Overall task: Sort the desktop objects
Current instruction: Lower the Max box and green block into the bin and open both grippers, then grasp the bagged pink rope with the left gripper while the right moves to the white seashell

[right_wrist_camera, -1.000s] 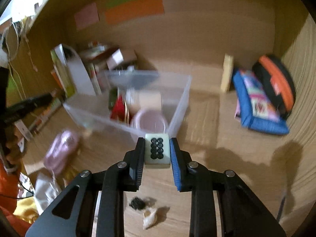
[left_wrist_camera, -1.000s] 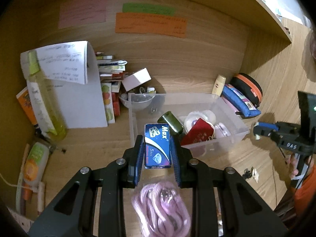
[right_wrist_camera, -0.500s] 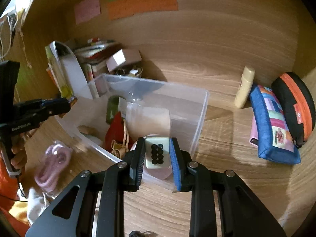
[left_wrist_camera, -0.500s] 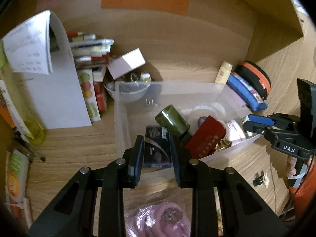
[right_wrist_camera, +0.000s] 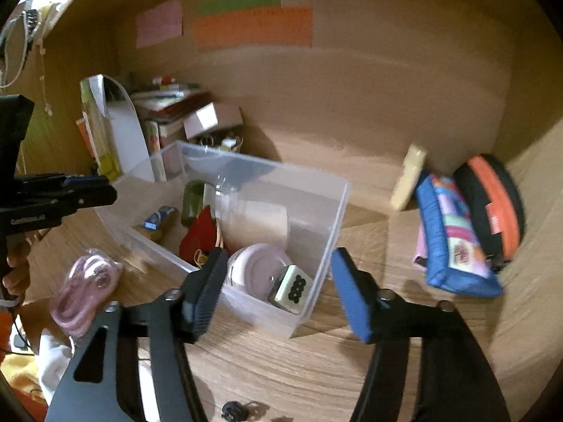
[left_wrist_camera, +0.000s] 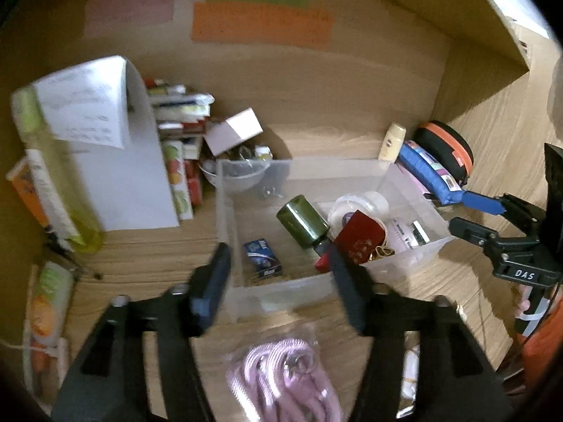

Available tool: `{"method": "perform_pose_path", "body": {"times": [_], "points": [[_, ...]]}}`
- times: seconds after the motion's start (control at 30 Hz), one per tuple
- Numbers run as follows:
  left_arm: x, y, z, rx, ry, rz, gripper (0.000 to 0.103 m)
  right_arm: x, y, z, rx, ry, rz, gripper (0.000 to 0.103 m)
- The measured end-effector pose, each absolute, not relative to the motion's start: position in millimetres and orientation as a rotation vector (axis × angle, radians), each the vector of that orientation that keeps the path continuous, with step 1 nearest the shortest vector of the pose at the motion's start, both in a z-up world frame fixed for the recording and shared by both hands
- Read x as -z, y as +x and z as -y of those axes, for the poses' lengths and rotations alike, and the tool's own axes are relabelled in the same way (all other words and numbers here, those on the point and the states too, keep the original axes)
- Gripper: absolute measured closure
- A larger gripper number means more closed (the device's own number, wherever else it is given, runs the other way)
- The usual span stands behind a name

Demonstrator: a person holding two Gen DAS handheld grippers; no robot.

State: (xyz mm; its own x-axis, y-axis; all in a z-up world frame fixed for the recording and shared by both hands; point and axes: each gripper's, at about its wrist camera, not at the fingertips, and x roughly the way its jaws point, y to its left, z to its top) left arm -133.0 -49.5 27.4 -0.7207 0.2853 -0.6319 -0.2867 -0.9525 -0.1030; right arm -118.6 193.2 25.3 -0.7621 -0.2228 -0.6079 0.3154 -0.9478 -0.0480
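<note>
"DAS" in white on the black right gripper [left_wrist_camera: 492, 218] body, far right of left wrist view; the blue box's [left_wrist_camera: 262, 258] print is blurred. Wall notes and white sheet writing unreadable.

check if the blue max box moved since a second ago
Yes. The blue Max box has left the left gripper, now open, and lies on the clear bin floor.

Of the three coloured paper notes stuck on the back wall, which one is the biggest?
The orange note, the lowest one; the green note above and the pink note on its left are smaller.
</note>
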Motion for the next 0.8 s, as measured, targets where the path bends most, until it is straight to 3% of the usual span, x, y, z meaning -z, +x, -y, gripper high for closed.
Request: {"method": "perform_pose_path", "body": {"times": [0.13, 0.47, 0.8], "points": [[-25, -113, 54, -2.648, -1.013, -0.046, 0.024, -31, -98, -199, 2.709, 0.879, -0.219, 0.030], [35, -89, 57, -2.525, -1.409, -0.089, 0.022, 8, -65, -218, 2.625, 1.059, -0.285, 0.030], [52, -81, 46, -2.472, -1.492, -0.016, 0.020, 51, -42, -216, 2.502, 1.167, -0.321, 0.034]]}}
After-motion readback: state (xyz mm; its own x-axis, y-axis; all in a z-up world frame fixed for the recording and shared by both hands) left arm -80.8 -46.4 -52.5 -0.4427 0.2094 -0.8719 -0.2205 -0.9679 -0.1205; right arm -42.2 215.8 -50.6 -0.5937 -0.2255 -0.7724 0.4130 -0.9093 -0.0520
